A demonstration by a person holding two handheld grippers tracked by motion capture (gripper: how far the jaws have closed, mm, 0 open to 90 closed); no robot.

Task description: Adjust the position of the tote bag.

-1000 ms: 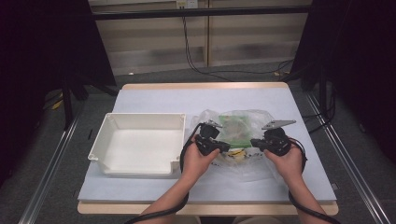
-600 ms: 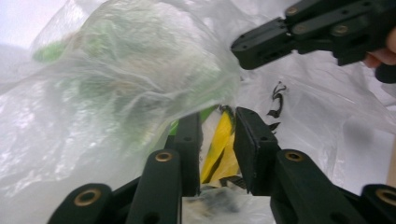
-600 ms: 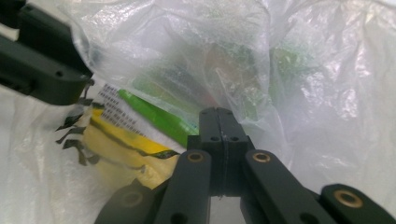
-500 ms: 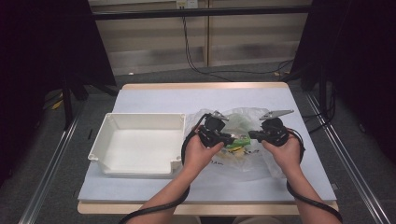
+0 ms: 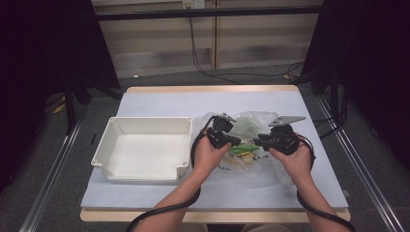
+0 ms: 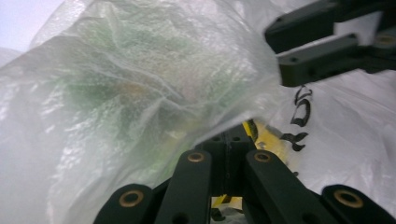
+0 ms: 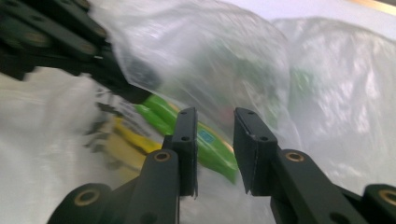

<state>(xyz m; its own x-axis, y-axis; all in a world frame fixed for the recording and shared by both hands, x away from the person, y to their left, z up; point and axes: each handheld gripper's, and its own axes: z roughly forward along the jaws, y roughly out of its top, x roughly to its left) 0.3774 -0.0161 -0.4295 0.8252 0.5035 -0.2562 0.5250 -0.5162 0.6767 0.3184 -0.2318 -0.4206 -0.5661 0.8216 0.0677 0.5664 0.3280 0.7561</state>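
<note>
A clear plastic bag (image 5: 251, 124) with green and yellow packets inside lies right of centre on the table. My left gripper (image 5: 237, 141) points right and is shut on a fold of the bag's film (image 6: 130, 93), which drapes over its closed tips (image 6: 229, 142). Facing it from the right, my right gripper (image 5: 257, 142) has just been opening its jaws. They stand apart (image 7: 215, 116) with only loose film and the green packet (image 7: 210, 144) behind the gap, and no pad presses on anything. A yellow packet (image 6: 271, 140) lies under the film.
A white rectangular tray (image 5: 147, 119) stands to the left of the bag, close to my left forearm. The table top (image 5: 193, 104) is pale blue with a wooden edge. Dark curtains and metal rails flank the table.
Both grippers have turned inward, so their tips now face each other over the bag's middle. The hands have hardly shifted, and the bag's film is bunched up between them.
</note>
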